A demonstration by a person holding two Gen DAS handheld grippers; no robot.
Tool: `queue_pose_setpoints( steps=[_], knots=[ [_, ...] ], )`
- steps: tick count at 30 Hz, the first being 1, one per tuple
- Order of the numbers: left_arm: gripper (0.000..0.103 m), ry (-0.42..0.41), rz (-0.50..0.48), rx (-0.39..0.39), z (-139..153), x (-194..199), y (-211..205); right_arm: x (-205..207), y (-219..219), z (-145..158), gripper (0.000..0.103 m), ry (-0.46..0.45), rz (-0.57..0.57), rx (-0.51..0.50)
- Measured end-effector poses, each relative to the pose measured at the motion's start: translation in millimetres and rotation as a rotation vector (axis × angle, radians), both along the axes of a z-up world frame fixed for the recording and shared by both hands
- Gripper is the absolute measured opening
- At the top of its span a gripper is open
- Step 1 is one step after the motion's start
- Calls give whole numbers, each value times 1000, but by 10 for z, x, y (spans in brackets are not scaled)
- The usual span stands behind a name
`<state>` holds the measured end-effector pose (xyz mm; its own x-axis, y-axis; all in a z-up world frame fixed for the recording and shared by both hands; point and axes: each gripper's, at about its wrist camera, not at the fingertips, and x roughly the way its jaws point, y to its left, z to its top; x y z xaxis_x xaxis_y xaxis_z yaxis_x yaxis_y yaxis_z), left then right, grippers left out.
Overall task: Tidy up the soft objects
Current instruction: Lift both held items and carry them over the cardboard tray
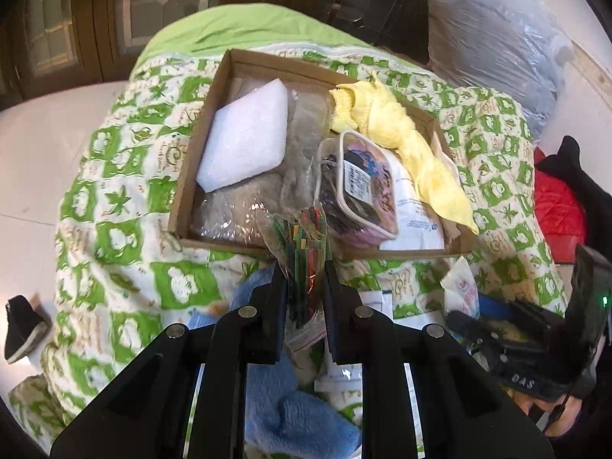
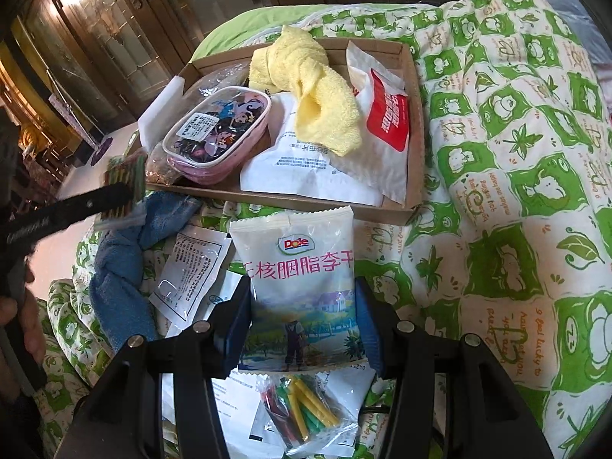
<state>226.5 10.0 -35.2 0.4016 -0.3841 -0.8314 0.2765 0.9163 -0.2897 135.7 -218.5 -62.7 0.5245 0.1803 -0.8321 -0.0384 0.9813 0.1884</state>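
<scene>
Everything lies on a bed under a green-and-white patterned quilt (image 1: 126,237), with pale floor to the left and dark wooden glazed doors (image 2: 95,38) on the far side of the room. A shallow cardboard tray (image 1: 199,141) sits on the quilt, holding a white foam block (image 1: 244,137), a yellow towel (image 1: 386,122), a clear pink-rimmed pouch (image 1: 355,187) and white paper packets. My left hand-held gripper (image 1: 306,287) is clamped on a clear bag of coloured sticks (image 1: 306,244), held at the tray's near edge. My right hand-held gripper (image 2: 302,317) has its pads against the sides of a Dole snack bag (image 2: 302,287), just near of the tray. Only the left view shows the grey plastic sack (image 1: 493,42) far right, the red fabric (image 1: 554,206) and a black shoe (image 1: 23,329) on the floor. Only the right view shows a second bag of coloured sticks (image 2: 306,409) near me and the red-and-white packet (image 2: 386,126) in the tray; the blue towel (image 2: 122,267) lies to the left.
</scene>
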Motion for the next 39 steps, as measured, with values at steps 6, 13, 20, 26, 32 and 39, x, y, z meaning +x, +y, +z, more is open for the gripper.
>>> queue_pose_setpoints(
  steps=[6,13,20,26,32,39],
  knots=[
    [16,19,-7,18,-32,267,-25,27,-35,54,51,-8,-8,18],
    [16,18,-21,13,-26,585,-115,105,-139,222,51,-24,-25,17],
    [16,34,-8,-33,-203,596,-84,528,-360,531,51,-50,-63,-29],
    [16,12,-19,-23,-169,539,-66,1123,-482,780,51,-47,-95,-57],
    [16,11,-18,-30,-185,542,-48,1701,-465,738,51,13,-103,-89],
    [16,-1,-22,-15,-184,539,-100,2069,-458,358,51,121,-126,-29]
  ],
)
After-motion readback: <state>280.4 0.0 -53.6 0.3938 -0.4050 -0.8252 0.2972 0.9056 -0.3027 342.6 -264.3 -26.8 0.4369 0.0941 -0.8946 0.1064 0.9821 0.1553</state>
